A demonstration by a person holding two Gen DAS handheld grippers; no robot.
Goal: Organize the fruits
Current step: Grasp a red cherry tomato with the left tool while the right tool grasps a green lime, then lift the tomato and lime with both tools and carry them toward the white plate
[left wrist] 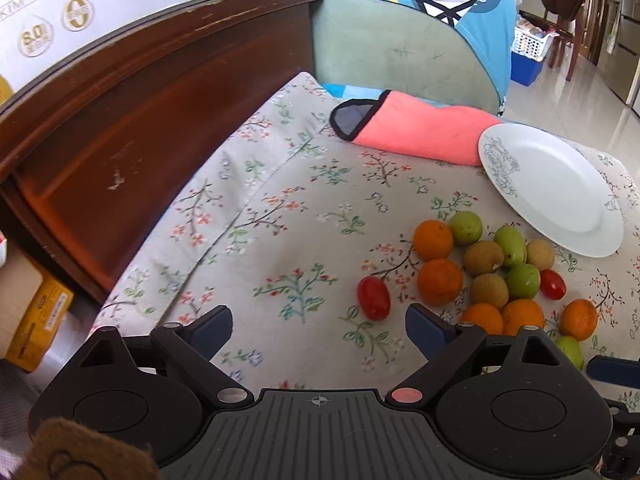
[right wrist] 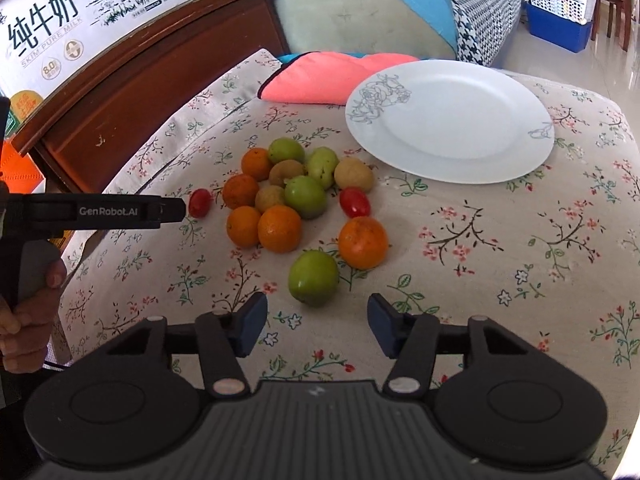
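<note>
Both tongs stand wide with nothing between their pads. The left tongs (left wrist: pixel 319 330) hover over the flowered cloth (left wrist: pixel 280 240), and a small red tomato (left wrist: pixel 373 298) lies just ahead of them, nearer their right pad. The right tongs (right wrist: pixel 317 324) sit low over the same cloth, with a single green fruit (right wrist: pixel 314 278) just ahead of the gap between their pads, apart from both. Just beyond that green fruit, slightly to the right, lies a lone orange (right wrist: pixel 363 242) touching no other fruit that can be made out. Farther ahead and a little left of the right tongs the main cluster of fruit (right wrist: pixel 280 192) lies packed together: oranges, green fruits and brownish ones, with a second red tomato (right wrist: pixel 355 202) at its right edge. From the right wrist view the left tongs come in from the left side, their tip just beside the first red tomato. The white plate (right wrist: pixel 460 152), bare, lies on the cloth ahead and to the right of the right tongs, beyond the cluster. A pink cloth (right wrist: pixel 320 78) lies folded beyond the plate's left side.
</note>
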